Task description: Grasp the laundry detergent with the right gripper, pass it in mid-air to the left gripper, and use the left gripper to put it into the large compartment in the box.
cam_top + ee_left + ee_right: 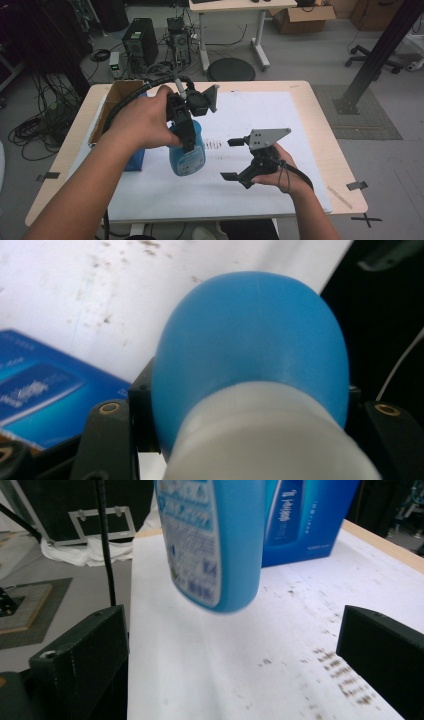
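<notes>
Blue plastic bottle [187,152] with printed label and white neck, gripped near the top by the left hand-held gripper [186,132], hanging slightly tilted, lifted clear of the white-covered desk [260,115].

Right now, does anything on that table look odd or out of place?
The blue bottle hangs off the table, clamped near its top by the left gripper. The white sheet carries dark smudges near the middle. Nothing looks spilled or broken.
</notes>
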Tool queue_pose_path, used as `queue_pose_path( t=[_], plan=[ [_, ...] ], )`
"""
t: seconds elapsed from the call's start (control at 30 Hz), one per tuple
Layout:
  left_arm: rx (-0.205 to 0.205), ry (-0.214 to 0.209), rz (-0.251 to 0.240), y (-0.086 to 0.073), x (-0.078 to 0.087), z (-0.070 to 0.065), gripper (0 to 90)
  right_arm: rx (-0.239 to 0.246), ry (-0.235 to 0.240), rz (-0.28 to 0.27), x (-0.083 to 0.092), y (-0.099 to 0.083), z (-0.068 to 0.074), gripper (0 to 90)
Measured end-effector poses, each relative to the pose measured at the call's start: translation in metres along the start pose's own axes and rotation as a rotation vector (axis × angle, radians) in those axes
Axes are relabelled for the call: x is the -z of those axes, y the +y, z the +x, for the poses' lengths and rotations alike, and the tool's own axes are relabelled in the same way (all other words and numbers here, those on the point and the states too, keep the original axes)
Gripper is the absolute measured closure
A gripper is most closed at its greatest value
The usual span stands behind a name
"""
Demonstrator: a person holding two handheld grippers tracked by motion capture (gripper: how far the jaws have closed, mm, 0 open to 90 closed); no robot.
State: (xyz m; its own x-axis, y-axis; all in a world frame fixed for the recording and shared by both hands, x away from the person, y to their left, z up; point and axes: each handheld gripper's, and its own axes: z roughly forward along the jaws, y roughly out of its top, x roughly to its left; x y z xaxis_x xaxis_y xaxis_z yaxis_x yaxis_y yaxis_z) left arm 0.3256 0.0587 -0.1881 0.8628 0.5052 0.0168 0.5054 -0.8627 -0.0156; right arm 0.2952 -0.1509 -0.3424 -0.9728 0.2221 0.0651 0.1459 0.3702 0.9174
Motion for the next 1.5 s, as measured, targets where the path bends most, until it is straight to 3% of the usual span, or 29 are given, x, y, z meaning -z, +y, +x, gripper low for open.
queue_pose_path(
  t=[0.03, 0.17, 0.3, 0.4, 0.43, 0.57, 0.83, 1.1, 1.5],
  plan=[
    [0.078, 0.001, -0.005, -0.001, 0.002, 0.005, 38.7, -0.001, -0.007, 0.003, 0.002, 0.001, 0.0, 0.6],
    [0.268, 0.006, -0.029, -0.007, 0.007, 0.025, 38.8, 0.0, -0.041, 0.026, 0.011, 0.004, -0.001, 0.5],
    [0.395, 0.026, -0.051, -0.017, 0.014, 0.044, 38.7, 0.006, -0.06, 0.075, 0.018, 0.007, -0.003, 0.6],
    [0.455, 0.033, -0.079, -0.024, 0.017, 0.055, 38.7, 0.012, -0.075, 0.128, 0.021, 0.012, -0.004, 0.8],
    [0.478, 0.035, -0.067, -0.027, 0.019, 0.059, 38.7, 0.013, -0.08, 0.145, 0.023, 0.013, -0.005, 0.8],
    [0.537, 0.052, -0.055, -0.036, 0.026, 0.073, 38.7, 0.032, -0.097, 0.217, 0.027, 0.019, -0.009, 1.2],
    [0.64, 0.03, -0.039, -0.054, 0.044, 0.095, 38.7, 0.06, -0.114, 0.333, 0.038, 0.026, -0.015, 1.8],
    [0.742, 0.029, -0.06, -0.067, 0.065, 0.11, 38.7, 0.07, -0.125, 0.379, 0.046, 0.028, -0.017, 2.1],
    [0.85, 0.04, -0.069, -0.089, 0.09, 0.138, 38.6, 0.08, -0.119, 0.414, 0.051, 0.029, -0.018, 2.3]
  ],
)
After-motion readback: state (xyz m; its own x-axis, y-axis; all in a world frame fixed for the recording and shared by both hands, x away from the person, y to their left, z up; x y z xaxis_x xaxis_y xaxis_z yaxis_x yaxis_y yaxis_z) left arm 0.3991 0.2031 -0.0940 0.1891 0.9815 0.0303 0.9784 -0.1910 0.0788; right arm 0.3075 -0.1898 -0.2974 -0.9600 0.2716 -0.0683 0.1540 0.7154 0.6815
